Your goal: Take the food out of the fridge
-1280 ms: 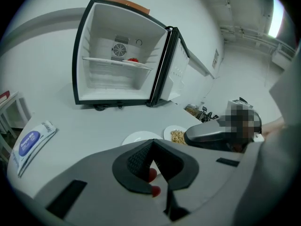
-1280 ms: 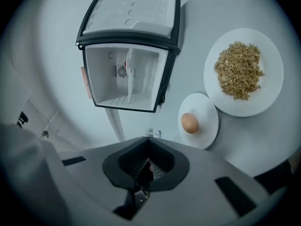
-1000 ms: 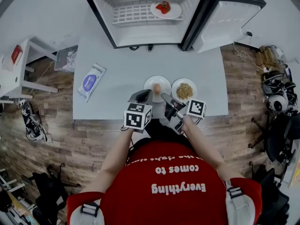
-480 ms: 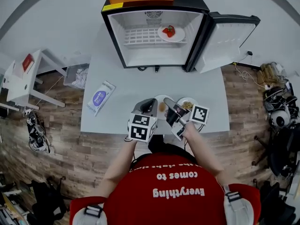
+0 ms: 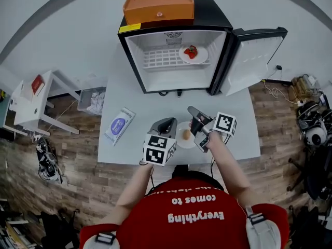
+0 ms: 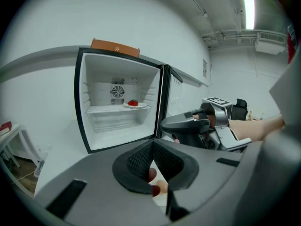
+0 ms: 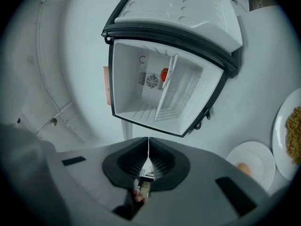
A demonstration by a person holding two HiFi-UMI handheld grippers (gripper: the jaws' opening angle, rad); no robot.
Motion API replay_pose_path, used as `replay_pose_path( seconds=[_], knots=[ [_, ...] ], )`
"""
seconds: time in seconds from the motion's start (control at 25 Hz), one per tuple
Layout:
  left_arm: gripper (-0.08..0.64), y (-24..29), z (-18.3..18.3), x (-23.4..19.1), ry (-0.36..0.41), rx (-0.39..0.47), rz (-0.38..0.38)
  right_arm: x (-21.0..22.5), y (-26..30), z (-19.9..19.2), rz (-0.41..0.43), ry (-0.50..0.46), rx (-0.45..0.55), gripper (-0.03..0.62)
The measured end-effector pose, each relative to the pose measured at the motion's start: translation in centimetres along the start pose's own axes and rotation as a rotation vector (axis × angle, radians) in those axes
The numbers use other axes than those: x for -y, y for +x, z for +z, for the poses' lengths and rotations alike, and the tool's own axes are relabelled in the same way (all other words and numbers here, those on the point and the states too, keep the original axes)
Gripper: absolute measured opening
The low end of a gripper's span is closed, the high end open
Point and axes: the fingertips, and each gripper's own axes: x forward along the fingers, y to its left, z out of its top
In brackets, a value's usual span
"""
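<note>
The small fridge [image 5: 176, 61] stands open at the table's far edge, its door [image 5: 254, 56] swung right. On its wire shelf sits a white plate with red food [image 5: 193, 53], also seen in the left gripper view [image 6: 134, 104]. Two plates rest on the table: one with a small brown item [image 5: 185, 135], one with grains [image 7: 294, 135]. My left gripper [image 5: 170, 121] is shut and empty, raised over the near plates. My right gripper [image 5: 191, 110] is shut and empty too, level, rolled on its side, facing the fridge [image 7: 164, 88].
An orange box [image 5: 158, 7] lies on top of the fridge. A blue-and-white packet [image 5: 118, 125] lies on the grey table [image 5: 135, 102] at the left. A white side table [image 5: 31, 95] stands further left; cables and gear crowd the floor at the right.
Both grippers have risen from the table's near edge and moved toward the fridge. The grain plate is now hidden under the right gripper in the head view.
</note>
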Motion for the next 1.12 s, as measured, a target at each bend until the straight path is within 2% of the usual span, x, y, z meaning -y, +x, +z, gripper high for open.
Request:
replay_pose_path(
  seconds=[0.36,0.56,0.76,1.12],
  knots=[
    [0.006,1.8,1.2,-3.0,0.011,-0.024,-0.008,0.0,3.6,8.2,-0.042,-0.017,0.12,0.015],
    [0.006,3.7,1.5,-3.7,-0.002,-0.037,-0.026,1.9,5.0,12.9,-0.121,0.019,0.202,0.018],
    [0.006,5.9,0.9,-4.2,-0.012,-0.064,-0.052,3.8,6.6,15.8,-0.217,-0.008,0.225,0.096],
    [0.006,8.9,-0.7,-4.5,-0.016,-0.124,-0.103,6.0,9.7,20.2,-0.272,0.064,0.293,0.164]
  ],
)
